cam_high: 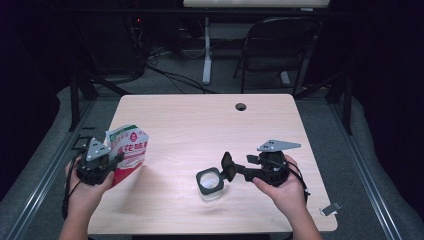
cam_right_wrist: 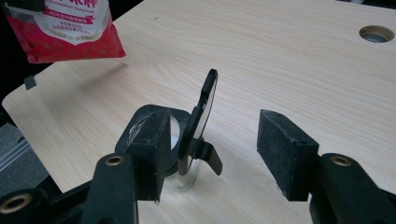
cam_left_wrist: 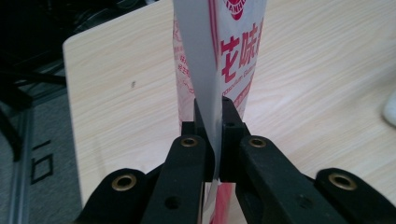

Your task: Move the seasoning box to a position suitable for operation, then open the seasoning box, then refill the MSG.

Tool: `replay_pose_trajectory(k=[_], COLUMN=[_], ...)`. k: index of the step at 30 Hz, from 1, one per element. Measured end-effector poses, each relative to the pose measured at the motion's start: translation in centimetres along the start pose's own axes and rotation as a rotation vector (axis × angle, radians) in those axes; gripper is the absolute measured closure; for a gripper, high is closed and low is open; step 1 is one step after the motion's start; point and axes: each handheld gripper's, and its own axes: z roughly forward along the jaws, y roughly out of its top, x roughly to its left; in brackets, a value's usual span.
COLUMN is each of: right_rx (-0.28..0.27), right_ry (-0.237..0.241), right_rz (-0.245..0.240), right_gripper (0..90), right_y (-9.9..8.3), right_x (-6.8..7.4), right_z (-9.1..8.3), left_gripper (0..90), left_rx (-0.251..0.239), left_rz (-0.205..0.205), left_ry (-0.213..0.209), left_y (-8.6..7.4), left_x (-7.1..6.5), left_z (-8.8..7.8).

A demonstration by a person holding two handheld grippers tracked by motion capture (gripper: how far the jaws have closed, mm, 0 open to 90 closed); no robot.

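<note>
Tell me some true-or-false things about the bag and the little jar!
1. The left gripper is shut on the red and white bag. True.
2. The jar has its flip lid closed. False: the lid stands open.
3. The right gripper has its jaws open. True.
4. The bag lies flat on the table. False: it is held up off the table.
5. The jar stands on the floor. False: it stands on the table.

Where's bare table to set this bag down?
Bare wood between the red-and-white bag and the jar, and the whole far half up to the table hole. It is crowded around the jar, where the open right gripper sits.
</note>
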Motion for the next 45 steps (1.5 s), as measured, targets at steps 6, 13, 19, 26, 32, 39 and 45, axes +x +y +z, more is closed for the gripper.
replay_pose_trajectory(k=[6,13,19,26,32,39,45], right_rx=[0.007,0.068,0.125,0.114,0.076,0.071,0.030], right_ry=[-0.003,0.012,0.015,0.015,-0.028,-0.044,-0.014], right_rz=[0.002,-0.018,-0.014,-0.006,0.002,0.023,0.023], right_gripper=[44.5,45.6,62.7,76.9,82.9,75.9,66.7], right_y=[-0.2,-0.6,-1.0,-1.1,-0.8,-1.0,-0.4], right_x=[0.0,0.7,1.2,0.8,0.2,-0.7,-0.3], right_z=[0.1,1.7,2.9,3.0,3.1,3.3,1.9], left_gripper=[90.0,90.0,90.0,90.0,90.0,90.0,90.0], left_rx=[0.005,0.008,-0.009,-0.022,-0.044,-0.044,-0.030], left_rz=[0.035,0.058,0.079,0.101,0.106,0.123,0.112], left_ry=[-0.065,-0.129,-0.170,-0.196,-0.251,-0.315,-0.328], left_y=[0.4,0.6,0.8,0.9,1.0,1.0,0.7], left_x=[-1.7,-3.2,-4.5,-5.6,-6.5,-7.6,-7.6], left_z=[1.1,2.0,2.3,2.6,3.0,3.5,3.6])
